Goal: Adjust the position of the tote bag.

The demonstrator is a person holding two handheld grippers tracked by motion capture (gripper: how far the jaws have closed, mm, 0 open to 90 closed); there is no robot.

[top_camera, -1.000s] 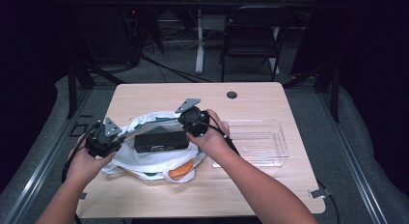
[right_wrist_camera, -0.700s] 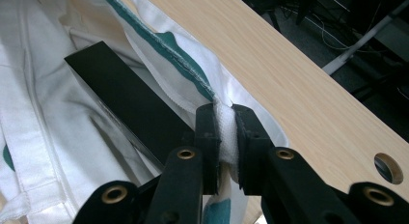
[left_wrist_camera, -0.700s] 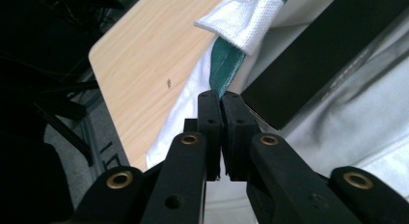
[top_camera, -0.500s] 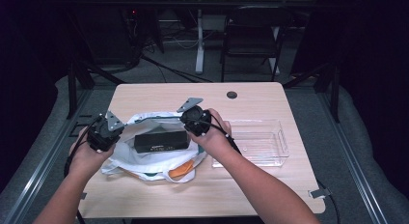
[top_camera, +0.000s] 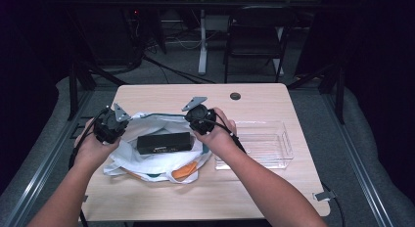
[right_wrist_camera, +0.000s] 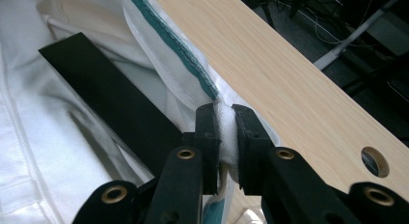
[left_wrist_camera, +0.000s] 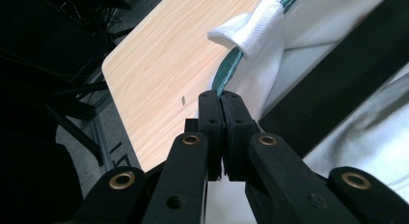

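The wooden table [top_camera: 161, 97] stands in a dark room. A white bag [top_camera: 147, 161] lies near its left edge, a black box [top_camera: 164, 142] inside. The left gripper [left_wrist_camera: 222, 120] has just pinched the bag's rim; the right gripper [right_wrist_camera: 225, 132] squeezes its strap. Both hold the bag open. Next, probably pull the sides apart gently.

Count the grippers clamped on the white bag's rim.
2. The left gripper pinches the green-trimmed rim of the bag at its left side; the right gripper pinches white webbing on the rim at its right side.
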